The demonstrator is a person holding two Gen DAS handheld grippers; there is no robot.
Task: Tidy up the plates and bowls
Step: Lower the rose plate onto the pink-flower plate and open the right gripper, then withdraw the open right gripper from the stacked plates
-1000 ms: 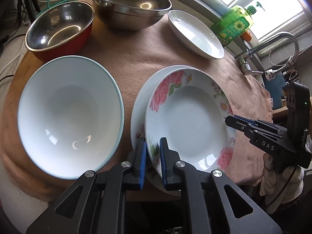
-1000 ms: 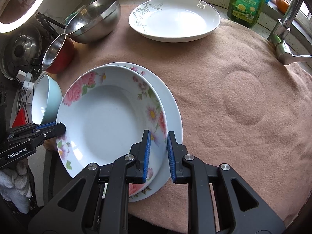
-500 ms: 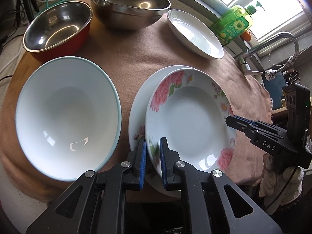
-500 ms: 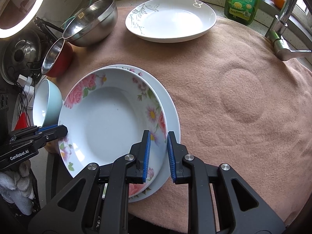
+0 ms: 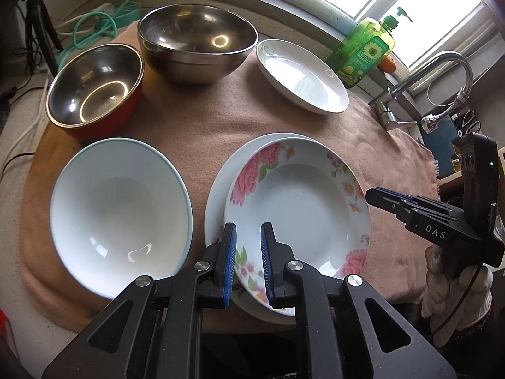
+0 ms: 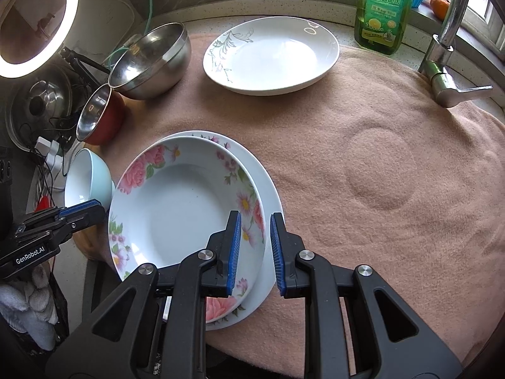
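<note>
A: Where is the rose-patterned deep plate now?

B: It lies face up on a second white flowered plate, shifted toward the left, on the pink towel-covered surface. Being round, it has no long axis.

A: And the grippers?

B: The left gripper and the right gripper are both released, with a gap between the pads, above the near rims. I think the white plate with grey sprig goes next: pinch its rim firmly and keep it level.

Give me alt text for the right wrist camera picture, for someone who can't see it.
The right gripper hangs open over two stacked floral plates on a pink towel. Behind sit a white plate, two steel bowls and a green soap bottle; the left gripper is at far left.
</note>
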